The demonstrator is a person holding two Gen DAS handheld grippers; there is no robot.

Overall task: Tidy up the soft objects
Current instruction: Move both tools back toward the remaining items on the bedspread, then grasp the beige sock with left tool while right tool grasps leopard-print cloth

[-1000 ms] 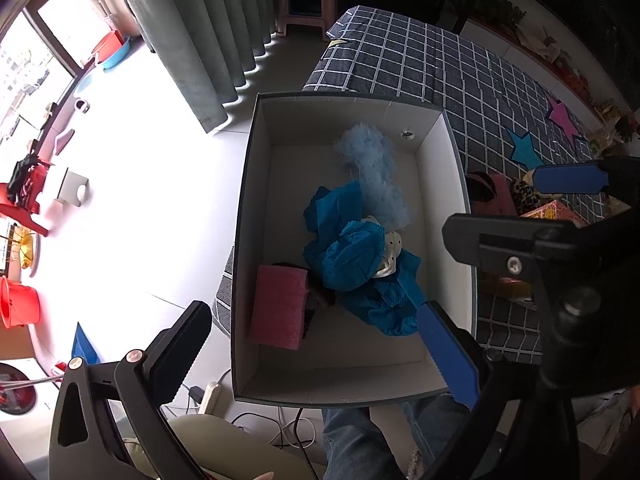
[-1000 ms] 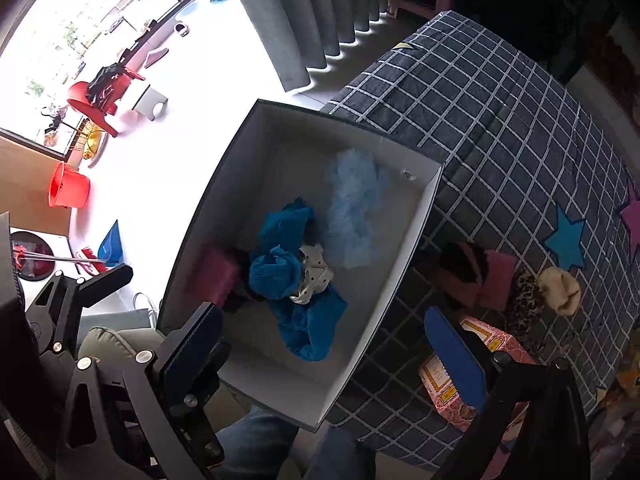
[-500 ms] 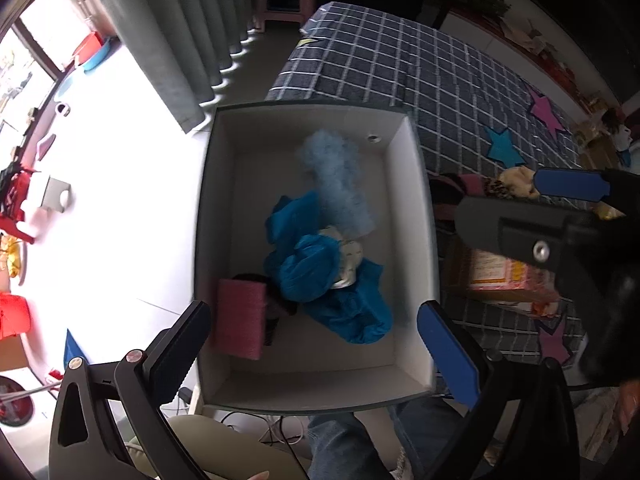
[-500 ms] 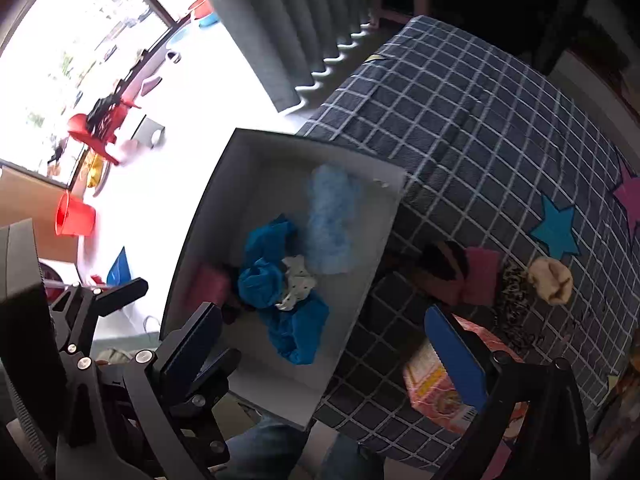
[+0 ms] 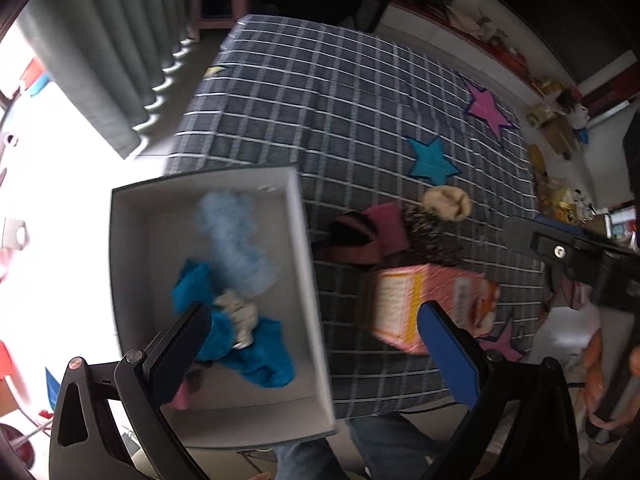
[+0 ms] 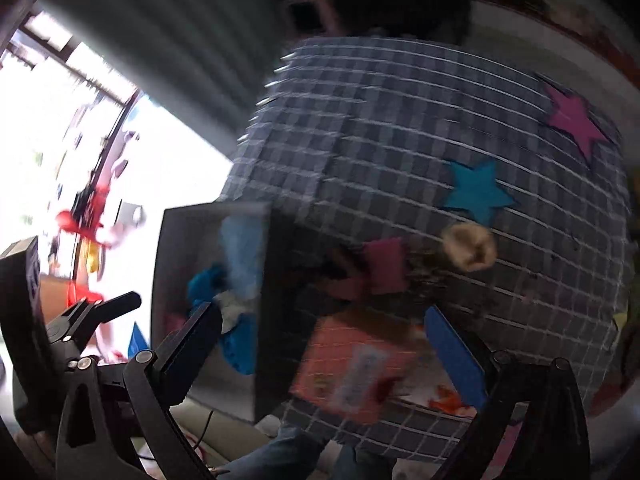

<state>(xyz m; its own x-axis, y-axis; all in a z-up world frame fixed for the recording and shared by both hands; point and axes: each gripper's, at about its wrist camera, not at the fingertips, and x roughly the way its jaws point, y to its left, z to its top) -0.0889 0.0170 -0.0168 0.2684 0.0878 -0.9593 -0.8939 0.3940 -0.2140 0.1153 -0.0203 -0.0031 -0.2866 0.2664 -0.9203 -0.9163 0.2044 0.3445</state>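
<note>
Swinging away from the white box (image 5: 308, 280) toward the remaining soft items (image 5: 384, 228) on the checked cloth (image 5: 340, 112), both grippers (image 5: 316, 340) (image 6: 320, 340) spread wide and carrying nothing, next pickup apparently pending.

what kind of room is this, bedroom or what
Probably a bedroom or living space in a home: a bed-like surface under a dark checked cover with felt stars, long grey-green curtains beside a bright window, and a small pink plastic stool on the floor.

Each gripper has a black frame with silver screws, 1 black pad, 1 blue pad; blue jeans (image 5: 384, 440) below.
</note>
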